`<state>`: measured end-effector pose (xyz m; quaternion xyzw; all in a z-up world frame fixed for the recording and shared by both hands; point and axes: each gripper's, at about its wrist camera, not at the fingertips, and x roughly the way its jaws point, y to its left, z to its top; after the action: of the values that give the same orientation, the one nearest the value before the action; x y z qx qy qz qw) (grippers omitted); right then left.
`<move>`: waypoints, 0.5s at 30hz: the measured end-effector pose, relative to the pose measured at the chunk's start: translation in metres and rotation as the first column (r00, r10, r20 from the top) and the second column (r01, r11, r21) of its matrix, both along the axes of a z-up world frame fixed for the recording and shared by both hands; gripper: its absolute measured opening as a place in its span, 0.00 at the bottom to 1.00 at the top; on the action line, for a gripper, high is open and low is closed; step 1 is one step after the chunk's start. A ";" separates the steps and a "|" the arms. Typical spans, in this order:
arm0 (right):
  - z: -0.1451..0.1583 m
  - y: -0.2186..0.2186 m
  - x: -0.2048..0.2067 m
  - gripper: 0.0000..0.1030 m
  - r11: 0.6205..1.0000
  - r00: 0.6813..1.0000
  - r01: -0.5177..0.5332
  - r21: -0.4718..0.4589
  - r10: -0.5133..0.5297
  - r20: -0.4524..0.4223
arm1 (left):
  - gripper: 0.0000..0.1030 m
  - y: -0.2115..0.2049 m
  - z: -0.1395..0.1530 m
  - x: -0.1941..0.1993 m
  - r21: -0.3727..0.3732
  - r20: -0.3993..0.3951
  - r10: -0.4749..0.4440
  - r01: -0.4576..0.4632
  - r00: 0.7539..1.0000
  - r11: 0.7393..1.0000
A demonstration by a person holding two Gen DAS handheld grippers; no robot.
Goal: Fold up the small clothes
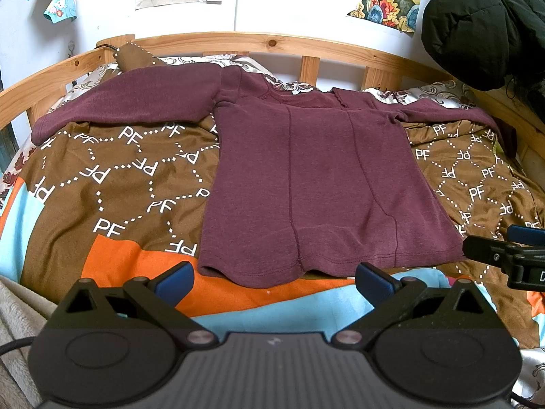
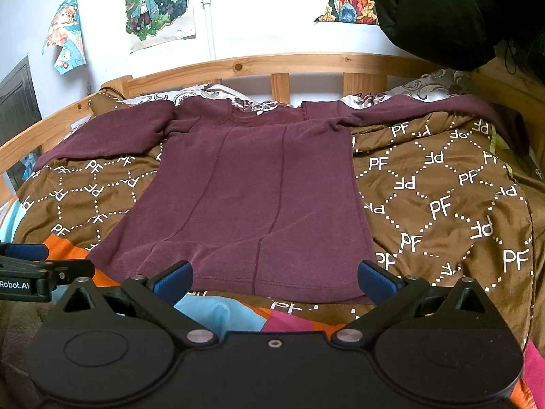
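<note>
A small maroon long-sleeved top lies flat on the bed, hem toward me, both sleeves spread out to the sides. My left gripper is open, hovering just short of the hem's left half, nothing between its blue pads. My right gripper is open too, its blue pads straddling the hem's right half just above the cloth. Each gripper shows at the edge of the other's view: the right gripper and the left gripper.
A brown quilt printed with "PF" covers the bed, with orange and blue patches near me. A wooden bed rail runs behind. A black padded jacket hangs at the upper right. Posters are on the wall.
</note>
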<state>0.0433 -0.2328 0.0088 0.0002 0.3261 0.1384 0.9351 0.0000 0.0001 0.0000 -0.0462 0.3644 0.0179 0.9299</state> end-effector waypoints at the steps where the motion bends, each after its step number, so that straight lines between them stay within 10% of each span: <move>1: 0.000 0.000 0.000 0.99 1.000 1.000 0.000 0.000 0.000 0.000 | 0.99 0.000 0.000 0.000 0.000 0.000 0.000 0.000 1.000 1.000; 15: 0.000 0.000 0.000 0.99 1.000 1.000 0.000 0.001 0.000 -0.004 | 0.99 0.000 0.000 0.000 0.000 0.000 0.000 0.000 1.000 1.000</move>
<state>0.0438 -0.2329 0.0087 0.0010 0.3279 0.1386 0.9345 0.0000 0.0001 0.0000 -0.0461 0.3646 0.0179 0.9298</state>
